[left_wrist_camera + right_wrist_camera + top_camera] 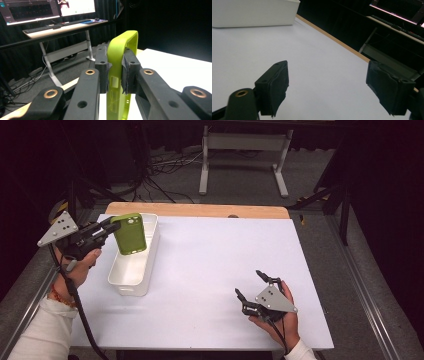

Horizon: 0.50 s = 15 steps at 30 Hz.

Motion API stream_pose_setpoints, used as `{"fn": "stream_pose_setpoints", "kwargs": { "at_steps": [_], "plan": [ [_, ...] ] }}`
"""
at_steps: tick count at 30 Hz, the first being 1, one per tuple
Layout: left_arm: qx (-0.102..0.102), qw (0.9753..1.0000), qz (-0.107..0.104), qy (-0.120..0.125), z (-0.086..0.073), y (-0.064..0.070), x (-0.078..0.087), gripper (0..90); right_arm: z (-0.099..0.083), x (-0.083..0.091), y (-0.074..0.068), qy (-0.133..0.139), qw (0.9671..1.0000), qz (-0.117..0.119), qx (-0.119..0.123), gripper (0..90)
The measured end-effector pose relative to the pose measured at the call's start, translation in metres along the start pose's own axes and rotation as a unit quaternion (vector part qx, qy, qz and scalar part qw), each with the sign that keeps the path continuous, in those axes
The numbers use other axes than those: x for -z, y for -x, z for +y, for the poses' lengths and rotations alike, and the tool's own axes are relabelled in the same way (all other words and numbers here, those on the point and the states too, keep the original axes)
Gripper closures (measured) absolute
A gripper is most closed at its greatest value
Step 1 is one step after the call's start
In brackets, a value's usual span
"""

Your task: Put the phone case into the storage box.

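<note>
Grip comes first: your left tongs (107, 226) are clamped on the green case (130, 233), pads pressed to either side of its thin edge, as the left gripper view shows with the case (121, 50) rising between the two jaws. You hold it upright and on edge, camera cut-out near the top, which I judge suits a drop into the narrow white bin (150, 265); flat, it would likely catch the rim. In the high view the case hangs over the far half of the bin, its lower edge seemingly still above or level with the rim, though from this angle I cannot tell whether it touches the bin's inside wall. Nothing else appears to lie in the bin.

Your right tongs (250, 284) rest low on the table (215, 250), well apart from the bin, toward the near right. Their jaws stand wide with nothing between them; the right gripper view looks across bare table to the bin (257, 15) at the far left. Parked there, they stay clear of the left arm's path.

Relative to the tongs, the case sits at the very tips of the left pair, gripped near its upper left side, with most of its length hanging below and to the right.
</note>
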<state>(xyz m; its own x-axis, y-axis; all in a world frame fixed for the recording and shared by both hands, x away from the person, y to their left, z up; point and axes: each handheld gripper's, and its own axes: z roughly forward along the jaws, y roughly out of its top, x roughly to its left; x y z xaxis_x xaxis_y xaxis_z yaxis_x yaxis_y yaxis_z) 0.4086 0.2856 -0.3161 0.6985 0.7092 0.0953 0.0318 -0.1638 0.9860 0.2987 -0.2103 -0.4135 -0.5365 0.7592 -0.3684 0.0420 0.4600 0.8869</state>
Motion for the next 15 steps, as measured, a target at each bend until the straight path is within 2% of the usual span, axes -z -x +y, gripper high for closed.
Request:
{"fn": "stream_pose_setpoints", "kwargs": {
  "at_steps": [7, 11, 15],
  "plan": [
    [0.013, 0.9997, 0.007, -0.018, -0.005, -0.017, -0.022, 78.3, -0.001, 0.0, 0.002, 0.001, 1.0, -0.003, -0.001, 19.4],
    [0.008, 0.9996, 0.015, -0.023, -0.006, -0.024, -0.029, 78.3, 0.0, 0.002, 0.002, 0.006, 1.0, -0.007, -0.002, 19.4],
    [0.009, 0.9995, 0.015, -0.027, -0.008, -0.03, -0.034, 78.3, -0.001, 0.002, 0.003, 0.006, 1.0, -0.007, -0.003, 19.4]
  ]
}}
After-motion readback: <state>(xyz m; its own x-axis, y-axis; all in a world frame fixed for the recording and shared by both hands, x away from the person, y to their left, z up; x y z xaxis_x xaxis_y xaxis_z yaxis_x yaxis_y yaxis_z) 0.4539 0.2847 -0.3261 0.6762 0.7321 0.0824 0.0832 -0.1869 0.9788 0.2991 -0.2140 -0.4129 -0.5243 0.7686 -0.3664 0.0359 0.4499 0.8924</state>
